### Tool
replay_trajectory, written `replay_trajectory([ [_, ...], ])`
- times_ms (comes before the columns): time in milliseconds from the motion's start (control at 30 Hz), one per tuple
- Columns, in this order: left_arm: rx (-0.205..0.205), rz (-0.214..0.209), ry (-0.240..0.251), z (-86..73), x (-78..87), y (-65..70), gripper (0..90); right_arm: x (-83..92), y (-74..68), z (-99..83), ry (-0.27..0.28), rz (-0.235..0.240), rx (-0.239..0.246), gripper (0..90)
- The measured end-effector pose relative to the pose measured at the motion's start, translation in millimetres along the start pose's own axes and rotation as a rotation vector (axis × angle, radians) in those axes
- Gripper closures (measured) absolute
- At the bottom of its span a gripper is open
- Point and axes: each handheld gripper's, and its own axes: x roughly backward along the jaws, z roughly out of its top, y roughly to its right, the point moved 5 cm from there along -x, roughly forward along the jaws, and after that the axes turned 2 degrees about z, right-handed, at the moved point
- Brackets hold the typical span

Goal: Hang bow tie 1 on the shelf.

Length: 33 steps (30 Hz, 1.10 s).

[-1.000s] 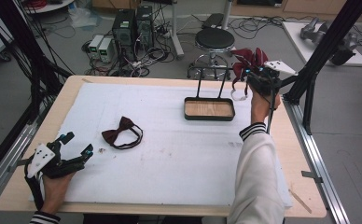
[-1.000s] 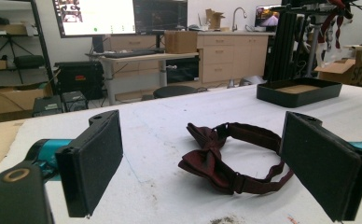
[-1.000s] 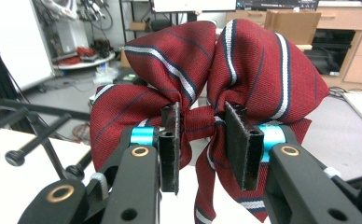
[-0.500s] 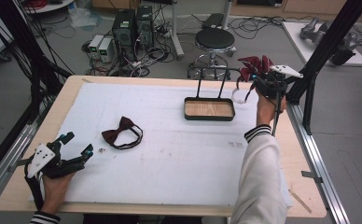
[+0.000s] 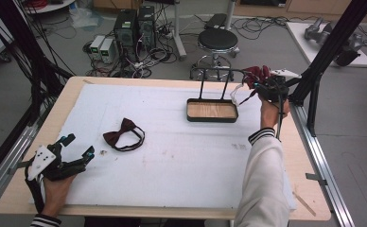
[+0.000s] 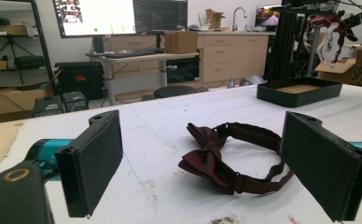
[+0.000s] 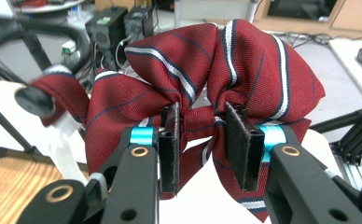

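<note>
A red bow tie with white and navy stripes [image 7: 244, 60] is pinched at its knot by my right gripper [image 7: 202, 140], which is shut on it. In the high view that gripper [image 5: 263, 86] holds the striped bow tie [image 5: 257, 74] up by the right end of the black rack bar [image 5: 214, 71], above a black tray with a wooden floor [image 5: 212, 119]. A dark maroon bow tie [image 5: 123, 134] with its strap lies flat on the white mat. My left gripper [image 5: 81, 144] rests open at the table's lower left, its jaws either side of the maroon bow tie [image 6: 216, 158] farther ahead, not touching it.
A black frame post [image 5: 323, 61] stands close behind the right gripper, beside the table's right rail [image 5: 314, 156]. A stool [image 5: 218, 40] and computer boxes [image 5: 134, 23] stand on the floor beyond the table. A white mat [image 5: 186, 161] covers most of the tabletop.
My right gripper has drifted slightly right and down with the striped bow tie in it. The left gripper and the maroon bow tie have stayed put.
</note>
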Motion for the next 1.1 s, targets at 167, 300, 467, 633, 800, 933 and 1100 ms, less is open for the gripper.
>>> replay_trajectory([
  [167, 0.000, 0.001, 0.001, 0.0, 0.0, 0.0, 13.7, -6.3, -2.9, -5.5, -0.039, 0.026, -0.003, 68.0],
  [300, 0.001, 0.001, 0.004, 0.1, -0.2, 0.1, 13.7, -9.2, -3.5, -10.1, -0.069, 0.048, -0.022, 67.9],
  [467, 0.002, -0.002, 0.001, 0.0, 0.1, 0.1, 13.7, -10.1, -4.3, -12.7, -0.092, 0.068, -0.022, 67.8],
  [633, 0.001, -0.001, 0.004, 0.1, 0.2, 0.1, 13.7, -10.9, -5.2, -13.2, -0.099, 0.078, -0.022, 67.5],
  [800, 0.001, 0.000, 0.005, 0.1, 0.0, 0.1, 13.7, -11.4, -6.4, -13.1, -0.102, 0.083, -0.018, 61.9],
  [933, 0.001, 0.001, 0.005, 0.1, 0.0, 0.2, 13.7, -12.6, -6.9, -14.6, -0.134, 0.051, 0.003, 37.6],
  [1100, 0.000, 0.000, 0.005, 0.1, 0.0, 0.2, 13.7, -12.2, -9.1, -15.6, -0.152, 0.047, 0.023, 21.6],
])
